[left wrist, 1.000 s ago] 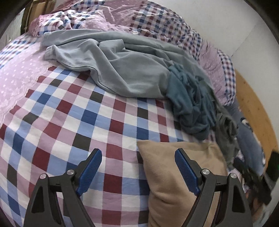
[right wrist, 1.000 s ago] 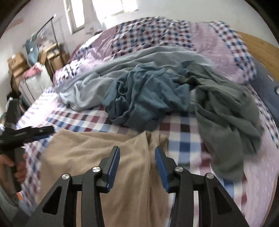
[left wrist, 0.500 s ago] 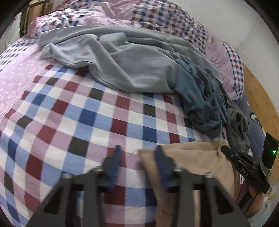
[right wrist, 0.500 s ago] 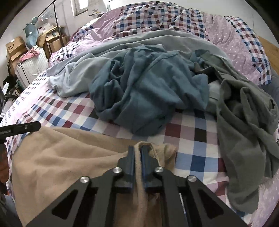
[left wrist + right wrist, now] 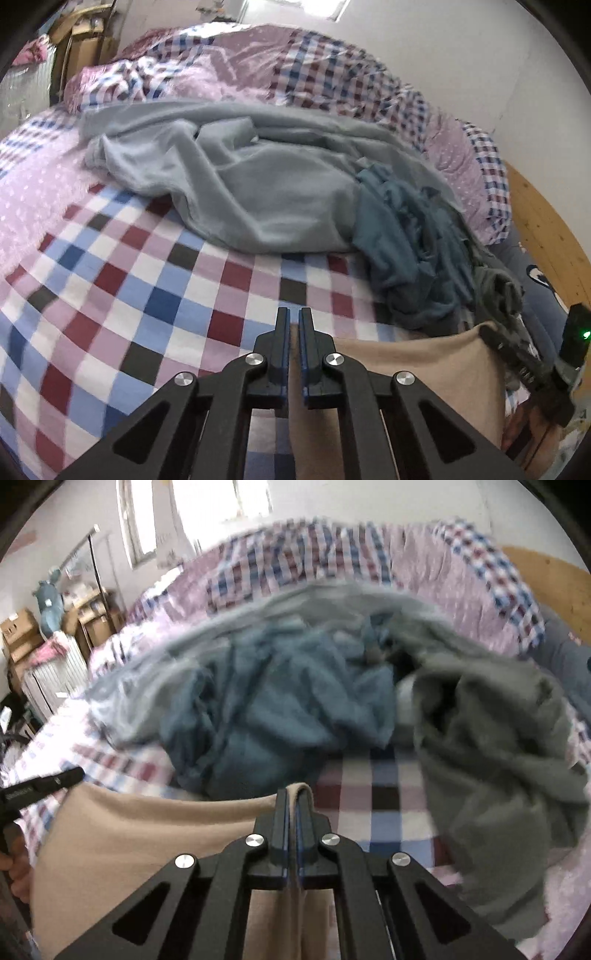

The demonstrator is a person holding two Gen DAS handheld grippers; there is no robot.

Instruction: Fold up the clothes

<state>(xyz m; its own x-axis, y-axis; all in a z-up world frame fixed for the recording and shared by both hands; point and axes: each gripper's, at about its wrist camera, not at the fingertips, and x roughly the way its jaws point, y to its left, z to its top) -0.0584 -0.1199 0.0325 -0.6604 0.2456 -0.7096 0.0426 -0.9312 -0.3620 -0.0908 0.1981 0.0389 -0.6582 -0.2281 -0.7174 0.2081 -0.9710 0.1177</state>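
A beige garment [image 5: 406, 373] lies at the near edge of the checked bed. My left gripper [image 5: 294, 314] has its jaws closing tight on the garment's left corner, and the cloth is pinched between the blue pads. My right gripper [image 5: 294, 794] is shut on a raised fold at the beige garment's [image 5: 147, 834] right corner. Each gripper shows in the other's view: the right one [image 5: 517, 354] at the cloth's far corner, the left one [image 5: 44, 782] at the left edge. The cloth stretches between them.
A light grey garment [image 5: 277, 192], a crumpled teal one [image 5: 406, 251] and a dark grey-green one [image 5: 498, 746] lie piled further up the bed [image 5: 129, 295]. A wooden headboard [image 5: 546, 236] stands at the right. Boxes and a rack [image 5: 55, 646] stand beyond the bed's left side.
Both grippers went from open to shut on the beige garment's two corners. Both also moved a little forward and down, and the cloth now hangs taut between them.
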